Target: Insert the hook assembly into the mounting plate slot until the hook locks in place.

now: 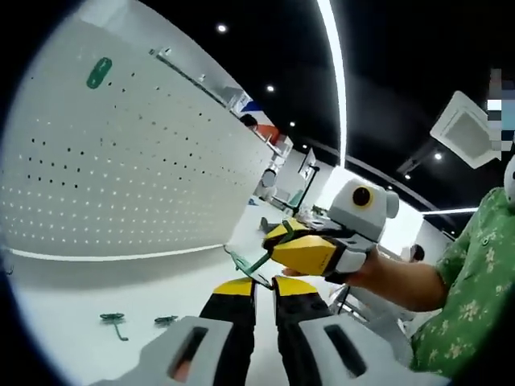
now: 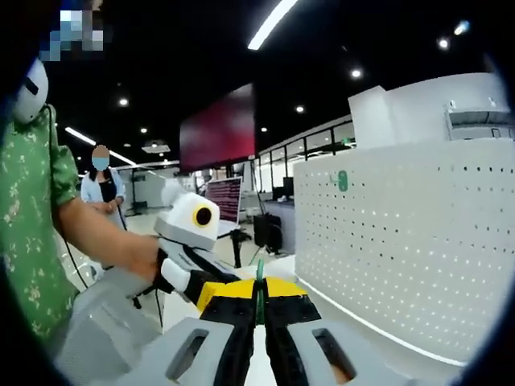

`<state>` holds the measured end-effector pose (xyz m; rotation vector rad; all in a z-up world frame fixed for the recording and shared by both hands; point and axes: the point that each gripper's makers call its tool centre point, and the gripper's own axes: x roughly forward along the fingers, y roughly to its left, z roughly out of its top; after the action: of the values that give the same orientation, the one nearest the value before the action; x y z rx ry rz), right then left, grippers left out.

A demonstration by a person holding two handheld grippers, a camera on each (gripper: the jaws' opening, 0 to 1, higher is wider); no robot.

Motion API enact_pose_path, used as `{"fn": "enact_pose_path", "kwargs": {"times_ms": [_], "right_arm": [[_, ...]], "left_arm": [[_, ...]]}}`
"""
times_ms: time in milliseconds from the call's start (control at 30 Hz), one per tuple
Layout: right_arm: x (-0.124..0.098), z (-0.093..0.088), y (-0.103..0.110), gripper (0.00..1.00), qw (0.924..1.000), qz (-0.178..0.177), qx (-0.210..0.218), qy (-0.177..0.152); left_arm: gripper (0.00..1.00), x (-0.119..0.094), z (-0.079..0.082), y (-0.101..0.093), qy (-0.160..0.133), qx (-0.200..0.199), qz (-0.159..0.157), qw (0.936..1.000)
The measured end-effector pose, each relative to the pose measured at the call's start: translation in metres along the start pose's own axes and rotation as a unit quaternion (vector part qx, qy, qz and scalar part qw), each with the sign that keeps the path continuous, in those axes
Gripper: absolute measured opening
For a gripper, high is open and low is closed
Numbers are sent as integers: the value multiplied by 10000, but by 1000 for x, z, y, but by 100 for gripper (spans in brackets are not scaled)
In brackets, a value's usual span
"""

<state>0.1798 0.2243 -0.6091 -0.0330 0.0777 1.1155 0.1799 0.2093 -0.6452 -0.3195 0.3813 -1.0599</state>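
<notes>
White perforated metal, the upright mounting board (image 1: pixel 121 161), filled the left gripper view from nine to twelve o'clock, a green oval hook (image 1: pixel 99 71) already seated near its eleven o'clock corner. Your left gripper (image 1: pixel 263 291) rose at six o'clock, its yellow-tipped black jaws nearly together with nothing between them. At three o'clock your right gripper (image 1: pixel 273 251) pinched a slim green hook assembly (image 1: pixel 248 264). Two more green hooks (image 1: pixel 113 320) lay on the white tabletop (image 1: pixel 121 281) at seven o'clock. In the right gripper view, your right gripper (image 2: pixel 259 304) was clamped on that green hook assembly (image 2: pixel 260 283), the board (image 2: pixel 418 241) at three o'clock.
</notes>
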Motion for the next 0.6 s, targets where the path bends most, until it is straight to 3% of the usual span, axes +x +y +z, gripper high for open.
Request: {"fn": "enact_pose_path", "kwargs": {"times_ms": [200,367,400,600], "right_arm": [[1,-7,-3,1,9997,-104,-68,192],[1,-11,-5,1,9993,-171,-104,328],[1,-14,-5,1,9990,-194,-123,388],[1,-16,-6,1,9987,-223,-117,441]], "left_arm": [[8,1,-2,5,278,1032,494,9930],[8,0,-4,11,525,1790,789,9793],[8,-1,-4,13,584,2001,888,9740],[8,-1,-4,14,694,2564,1047,9584]]}}
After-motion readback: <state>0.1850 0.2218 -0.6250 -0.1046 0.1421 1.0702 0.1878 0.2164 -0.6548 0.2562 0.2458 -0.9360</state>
